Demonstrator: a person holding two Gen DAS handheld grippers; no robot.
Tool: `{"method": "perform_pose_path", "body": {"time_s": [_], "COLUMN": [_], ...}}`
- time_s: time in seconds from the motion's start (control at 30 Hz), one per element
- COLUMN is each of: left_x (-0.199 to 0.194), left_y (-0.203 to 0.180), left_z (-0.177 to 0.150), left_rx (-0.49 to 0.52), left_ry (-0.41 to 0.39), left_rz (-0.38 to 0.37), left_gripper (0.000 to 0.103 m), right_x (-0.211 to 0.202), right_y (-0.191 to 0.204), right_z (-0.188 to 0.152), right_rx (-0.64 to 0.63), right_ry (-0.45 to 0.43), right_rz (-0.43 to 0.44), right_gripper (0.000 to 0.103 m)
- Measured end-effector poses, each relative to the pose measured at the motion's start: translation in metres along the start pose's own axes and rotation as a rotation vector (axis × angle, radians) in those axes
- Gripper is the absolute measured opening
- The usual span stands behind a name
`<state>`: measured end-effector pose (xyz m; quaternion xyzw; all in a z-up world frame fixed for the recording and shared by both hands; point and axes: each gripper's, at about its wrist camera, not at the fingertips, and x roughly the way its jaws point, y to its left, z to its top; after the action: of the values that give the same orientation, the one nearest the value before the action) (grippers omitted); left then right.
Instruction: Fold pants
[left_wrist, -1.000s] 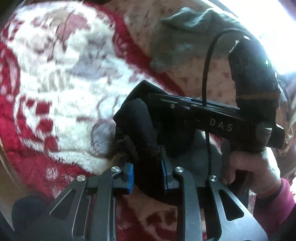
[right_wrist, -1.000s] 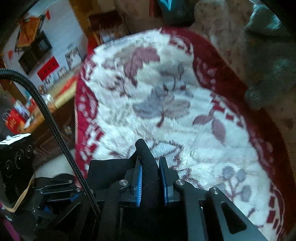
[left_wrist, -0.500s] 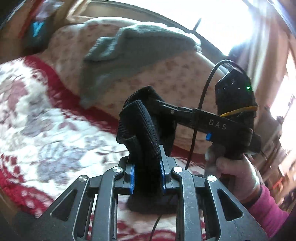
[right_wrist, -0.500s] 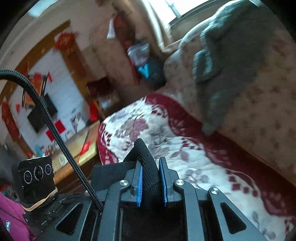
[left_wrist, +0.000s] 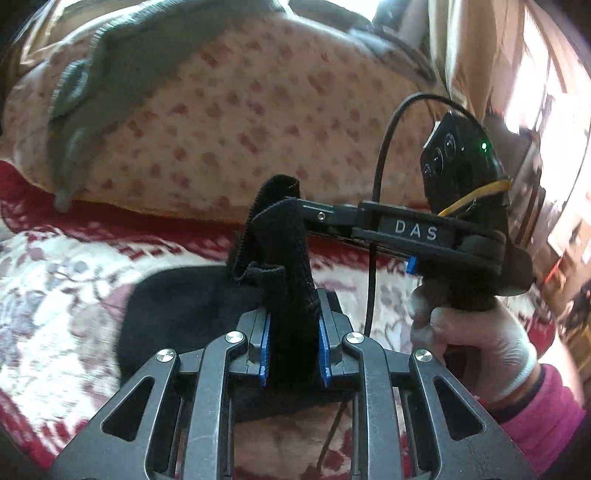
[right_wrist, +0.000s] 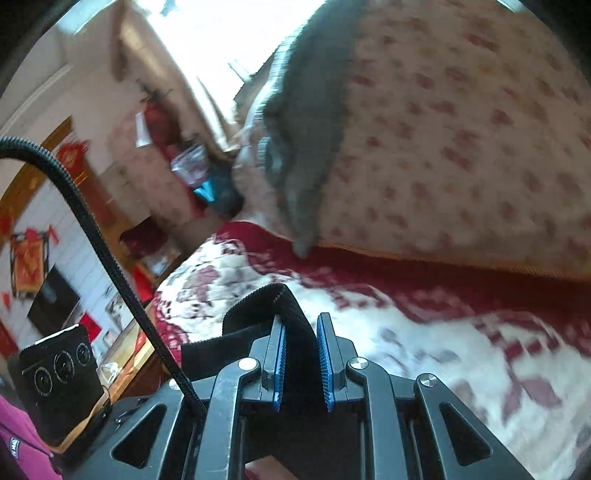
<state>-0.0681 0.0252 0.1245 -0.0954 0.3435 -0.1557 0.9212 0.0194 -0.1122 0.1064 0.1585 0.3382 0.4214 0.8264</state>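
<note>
The black pants (left_wrist: 184, 314) hang in the air above a red and white floral blanket (left_wrist: 55, 295). My left gripper (left_wrist: 293, 345) is shut on a bunched black ribbed band of the pants. My right gripper (right_wrist: 301, 363) is shut on another part of the same band (right_wrist: 291, 314). In the left wrist view the right gripper (left_wrist: 291, 218) comes in from the right, held by a gloved hand (left_wrist: 476, 339), and pinches the band just above my left fingers. The rest of the pants hangs below, mostly hidden.
A beige floral cushion (left_wrist: 240, 122) rises behind the blanket, with a grey knitted garment (left_wrist: 96, 81) draped over it. The left gripper's camera box (right_wrist: 55, 373) and its cable (right_wrist: 110, 258) show at the left. A wooden cabinet (right_wrist: 122, 350) and room furniture lie beyond the blanket's left edge.
Both grippers have lifted and tilted up with the pants: the views swung from the blanket to the cushion. More black cloth now hangs spread below the left gripper.
</note>
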Motion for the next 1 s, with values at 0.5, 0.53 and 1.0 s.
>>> {"method": "perform_pose_path", "body": {"time_s": [0.5,0.53,1.0], "left_x": [0.01,0.004,-0.029], "left_y": [-0.015,-0.007,0.076], "left_z": [-0.023,-0.023,-0.028], "left_rx": [0.031,0.022,-0.116], "left_ry": [0.137,0.134,0.079], "left_rz": [-0.205,-0.192,0.024], "left_gripper": [0.044,0.044,0.049], "right_x": [-0.072,-0.078,-0.035], "right_y": [-0.071,-0.067,-0.04], "right_z": [-0.055,-0.055,-0.082], "right_rx": [0.219,0.215,0.269], "right_ry": [-0.054,-0.062,0.085], "right_rz": [-0.255,-0.25,-0.22], "right_gripper": [0.049,0.054,0.05]}}
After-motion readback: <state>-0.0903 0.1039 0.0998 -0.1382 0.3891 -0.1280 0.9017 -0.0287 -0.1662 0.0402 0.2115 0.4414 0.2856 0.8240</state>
